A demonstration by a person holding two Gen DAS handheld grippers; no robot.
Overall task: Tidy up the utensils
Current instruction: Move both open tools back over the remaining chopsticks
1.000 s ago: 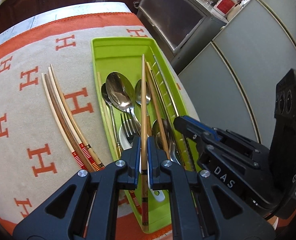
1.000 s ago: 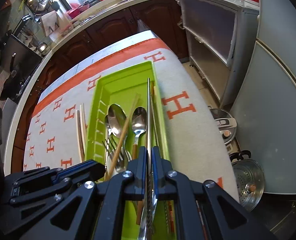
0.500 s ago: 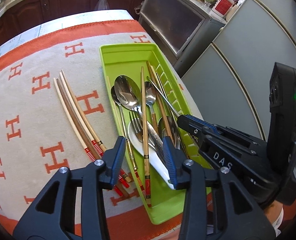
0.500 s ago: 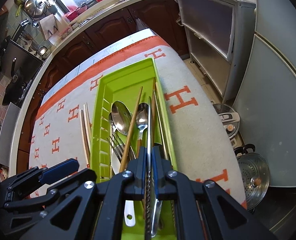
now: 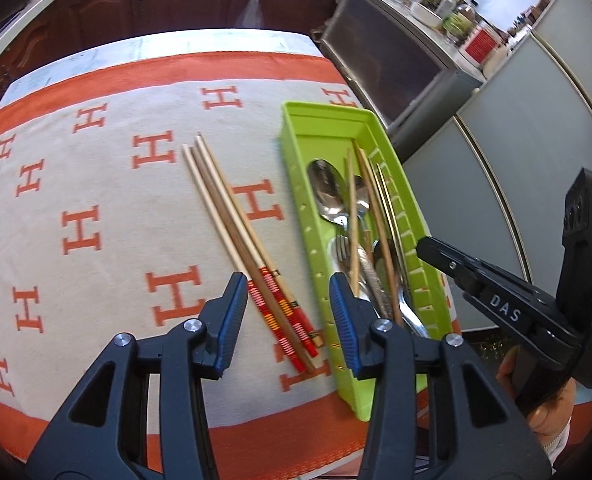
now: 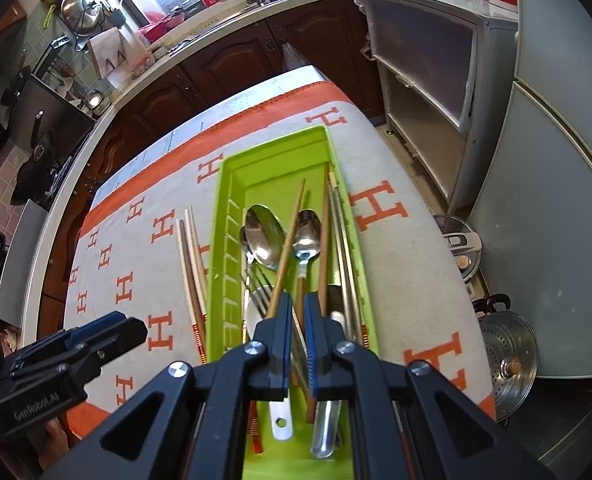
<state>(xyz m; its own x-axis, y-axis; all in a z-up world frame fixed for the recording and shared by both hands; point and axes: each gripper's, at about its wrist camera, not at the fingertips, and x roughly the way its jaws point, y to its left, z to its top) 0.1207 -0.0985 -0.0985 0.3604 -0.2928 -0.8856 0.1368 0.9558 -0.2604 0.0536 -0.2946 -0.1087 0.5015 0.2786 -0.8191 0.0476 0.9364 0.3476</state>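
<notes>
A green tray (image 5: 291, 168) (image 6: 217, 240) on the H-patterned cloth holds spoons (image 6: 263, 236), a fork, wooden chopsticks (image 6: 291, 224) and metal chopsticks (image 6: 342, 248) along its right wall. Three wooden chopsticks (image 5: 231, 224) (image 6: 191, 264) with red ends lie on the cloth left of the tray. My left gripper (image 5: 287, 280) (image 6: 107, 332) hangs open above their red ends with nothing between its fingers. My right gripper (image 6: 299, 300) (image 5: 422, 244) hovers over the tray's near half, shut to a thin slit. Only tray contents show through that slit.
The cloth (image 5: 95, 200) covers a table that ends just right of the tray. Beyond that edge stand grey cabinets (image 5: 496, 152), with a rice cooker (image 6: 460, 240) and a steel steamer pot (image 6: 508, 360) on the floor. A hand (image 5: 544, 412) holds the right gripper.
My left gripper opened, left its wooden chopstick in the tray, and swung left and up over the cloth chopsticks. The metal chopstick no longer stands between the right gripper's fingers.
</notes>
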